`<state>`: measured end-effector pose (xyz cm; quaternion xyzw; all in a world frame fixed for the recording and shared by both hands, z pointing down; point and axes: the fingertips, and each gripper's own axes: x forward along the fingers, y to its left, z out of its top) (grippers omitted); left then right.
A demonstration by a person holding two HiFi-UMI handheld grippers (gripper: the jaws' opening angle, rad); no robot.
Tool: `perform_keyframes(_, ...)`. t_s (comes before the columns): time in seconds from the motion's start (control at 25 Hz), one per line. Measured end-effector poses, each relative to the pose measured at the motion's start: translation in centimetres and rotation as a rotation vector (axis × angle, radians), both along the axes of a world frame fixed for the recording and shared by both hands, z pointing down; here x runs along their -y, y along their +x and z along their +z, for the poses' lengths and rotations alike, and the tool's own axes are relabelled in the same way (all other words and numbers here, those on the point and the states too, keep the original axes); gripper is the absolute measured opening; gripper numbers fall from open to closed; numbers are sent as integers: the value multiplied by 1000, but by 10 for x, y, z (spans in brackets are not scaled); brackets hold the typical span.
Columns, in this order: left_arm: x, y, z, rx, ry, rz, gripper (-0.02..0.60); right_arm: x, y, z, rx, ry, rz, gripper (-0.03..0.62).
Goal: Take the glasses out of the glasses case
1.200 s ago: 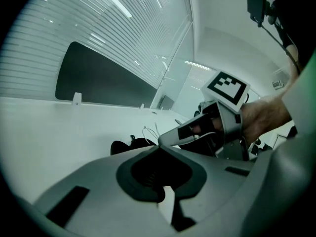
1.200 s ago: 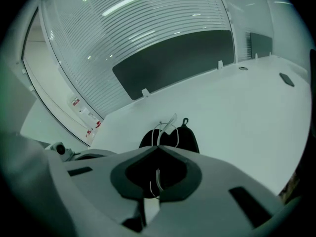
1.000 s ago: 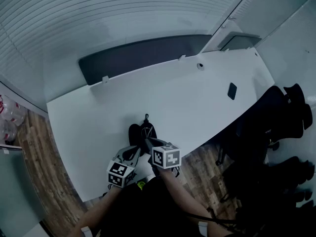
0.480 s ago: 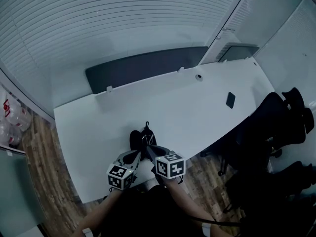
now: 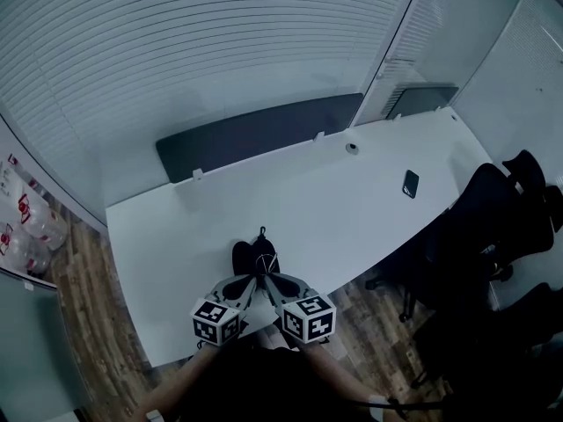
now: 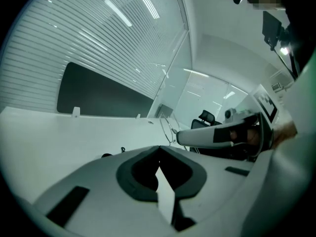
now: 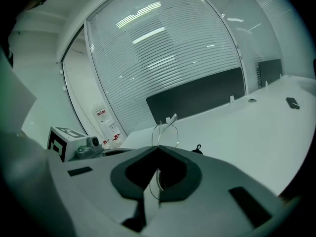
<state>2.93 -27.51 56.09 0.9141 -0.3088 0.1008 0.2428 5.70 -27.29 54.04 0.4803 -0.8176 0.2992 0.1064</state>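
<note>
A black glasses case (image 5: 252,256) lies on the white table (image 5: 334,200) near its front edge. My right gripper (image 7: 158,147) is shut on thin wire-framed glasses (image 7: 166,128), whose rims stand up above the jaw tips. In the left gripper view the same glasses (image 6: 167,127) show just past the right gripper's fingers (image 6: 197,135). My left gripper (image 6: 159,148) is shut, with nothing seen between its pads. In the head view both grippers, left (image 5: 250,280) and right (image 5: 268,280), meet tip to tip just in front of the case.
A dark phone (image 5: 410,184) lies at the table's right. A small round fitting (image 5: 352,148) sits near the far edge, in front of a dark panel (image 5: 264,134). Black office chairs (image 5: 493,209) stand at the right, bags (image 5: 22,236) on the floor at the left.
The head camera has tilted, so the table sits lower in the picture. Both grippers have stayed close together at the case's near side, their tips now meeting.
</note>
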Motion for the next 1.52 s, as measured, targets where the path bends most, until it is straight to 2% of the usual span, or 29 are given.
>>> perform_keyframes(0.16,-4,-3,-2,3,-3,-9,11,-2,-3,-10,8,66,-12,15)
perform_keyframes(0.44,-17,-1,-12,13,33,-4,11,-13,-11,-17,24,105,-50,15)
perform_keyframes(0.76,-51,4,-12,57,72,-2,10,-42,-7,-13,48,110,-64,15)
perform_keyframes(1.52,-155,4,-7,122,111,-86,10,-140,-8,-11,101,144,-164,15)
